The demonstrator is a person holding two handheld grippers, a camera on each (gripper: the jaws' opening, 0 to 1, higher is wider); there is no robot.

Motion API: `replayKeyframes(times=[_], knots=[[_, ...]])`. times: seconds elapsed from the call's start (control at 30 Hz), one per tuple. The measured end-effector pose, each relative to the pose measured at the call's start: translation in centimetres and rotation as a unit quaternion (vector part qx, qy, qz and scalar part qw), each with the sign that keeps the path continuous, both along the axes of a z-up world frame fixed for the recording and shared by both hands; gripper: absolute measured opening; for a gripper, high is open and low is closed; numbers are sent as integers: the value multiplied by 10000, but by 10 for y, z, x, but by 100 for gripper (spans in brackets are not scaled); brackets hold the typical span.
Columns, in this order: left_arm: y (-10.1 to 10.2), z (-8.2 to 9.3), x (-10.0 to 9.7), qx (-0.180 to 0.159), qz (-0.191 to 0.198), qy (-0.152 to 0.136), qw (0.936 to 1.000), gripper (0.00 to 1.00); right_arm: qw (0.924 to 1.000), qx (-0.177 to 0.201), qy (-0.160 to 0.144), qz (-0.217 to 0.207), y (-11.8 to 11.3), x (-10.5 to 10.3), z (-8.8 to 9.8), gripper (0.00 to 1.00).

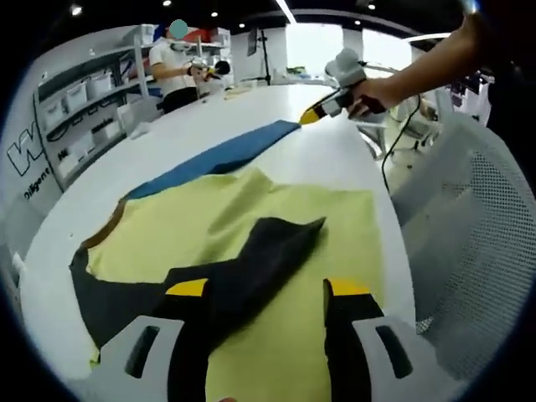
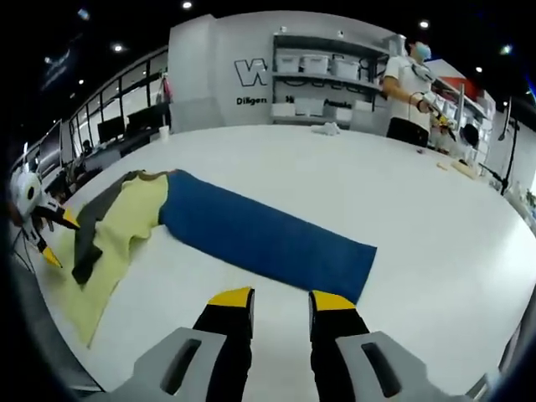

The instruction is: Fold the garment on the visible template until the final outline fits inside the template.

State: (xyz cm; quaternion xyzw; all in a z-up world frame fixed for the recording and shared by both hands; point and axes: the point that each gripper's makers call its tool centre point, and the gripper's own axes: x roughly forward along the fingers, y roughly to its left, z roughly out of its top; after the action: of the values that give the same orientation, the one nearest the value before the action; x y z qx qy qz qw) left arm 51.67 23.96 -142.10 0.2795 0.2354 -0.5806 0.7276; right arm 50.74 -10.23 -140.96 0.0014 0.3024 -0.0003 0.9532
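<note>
Garment point(image 1: 251, 209): yellow and black cloth, flat on tabletop point(image 2: 377, 193), lapping blue template point(image 2: 268, 239). Judged light, limp, prone to slide; best pinched at black flap's edge. My left fingers point(image 1: 265, 289) and right fingers point(image 2: 280, 301): apart, empty.

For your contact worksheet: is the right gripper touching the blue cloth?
Apart. In the right gripper view, bare white table separates the right gripper from the blue cloth.

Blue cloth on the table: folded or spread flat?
Spread flat. The blue cloth lies as one long strip on the white table, one end meeting the yellow sheet; no fold visible.
</note>
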Motion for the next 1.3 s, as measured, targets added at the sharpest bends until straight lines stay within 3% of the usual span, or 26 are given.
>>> replayKeyframes(times=[0.07, 0.27, 0.53, 0.6, 0.83, 0.9, 1.0, 1.13, 1.3], knots=[[1, -4, 6, 191, -93, -278, 9994, 42, 10000, 12, -14, 19, 4, 0, 0, 20], [4, -15, 10, 518, -322, -477, 9970, 29, 9997, -77, 79, 206, 8, -1, -8, 19], [3, -13, 15, 576, -507, -530, 9956, 7, 9992, -78, 140, 366, 17, -5, -13, 19], [2, -9, 18, 569, -501, -502, 9959, 6, 9992, -63, 146, 370, 18, -6, -13, 18], [-4, 12, 35, 348, -301, -680, 9966, 6, 9992, -15, 206, 338, 18, -11, -19, 18], [-7, 20, 47, 209, -49, -771, 9968, 6, 9992, 12, 209, 329, 19, -11, -20, 17], [-8, 24, 62, 119, 309, -750, 9966, 6, 9992, 67, 240, 301, 19, -12, -22, 16], [-12, 23, 76, 167, 481, -793, 9956, 6, 9993, 66, 223, 304, 19, -11, -20, 16], [-21, 28, 90, -13, 830, -616, 9946, 6, 9994, 87, 206, 269, 15, -7, -19, 15]])
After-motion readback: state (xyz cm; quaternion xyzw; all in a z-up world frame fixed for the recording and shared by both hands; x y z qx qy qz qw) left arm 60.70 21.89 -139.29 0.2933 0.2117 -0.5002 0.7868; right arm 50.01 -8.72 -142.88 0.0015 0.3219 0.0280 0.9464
